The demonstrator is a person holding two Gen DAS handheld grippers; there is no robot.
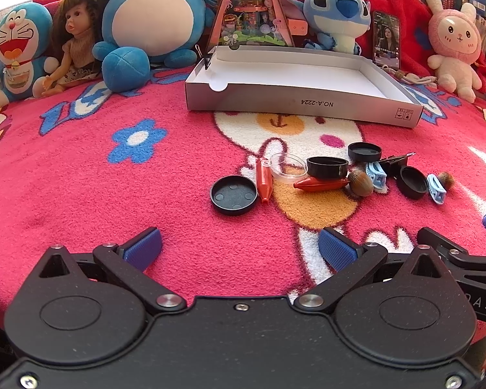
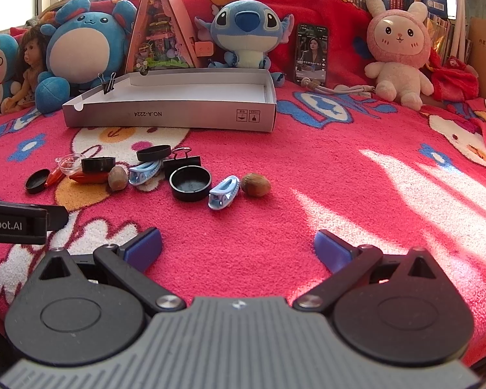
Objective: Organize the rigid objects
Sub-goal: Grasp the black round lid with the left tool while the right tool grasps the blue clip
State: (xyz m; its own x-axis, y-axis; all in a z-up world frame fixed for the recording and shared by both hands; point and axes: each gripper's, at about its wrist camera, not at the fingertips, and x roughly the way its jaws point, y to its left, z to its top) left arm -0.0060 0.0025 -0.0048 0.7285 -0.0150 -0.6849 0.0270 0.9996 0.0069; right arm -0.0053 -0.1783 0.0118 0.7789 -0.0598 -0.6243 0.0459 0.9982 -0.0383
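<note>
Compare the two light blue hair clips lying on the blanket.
The nearer blue clip lies apart, between a black cap and a walnut. The farther blue clip sits inside the clutter, against a binder clip. They point different ways. Both share colour and shape.

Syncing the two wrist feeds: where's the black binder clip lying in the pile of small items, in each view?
Left wrist: binder clip right of centre, mostly hidden behind a blue hair clip and a black cap.
Right wrist: binder clip left of centre, in plain sight, just behind the open black cap.
Shared landmark: the open white box printed NO.A-2224, behind the pile in both.
</note>
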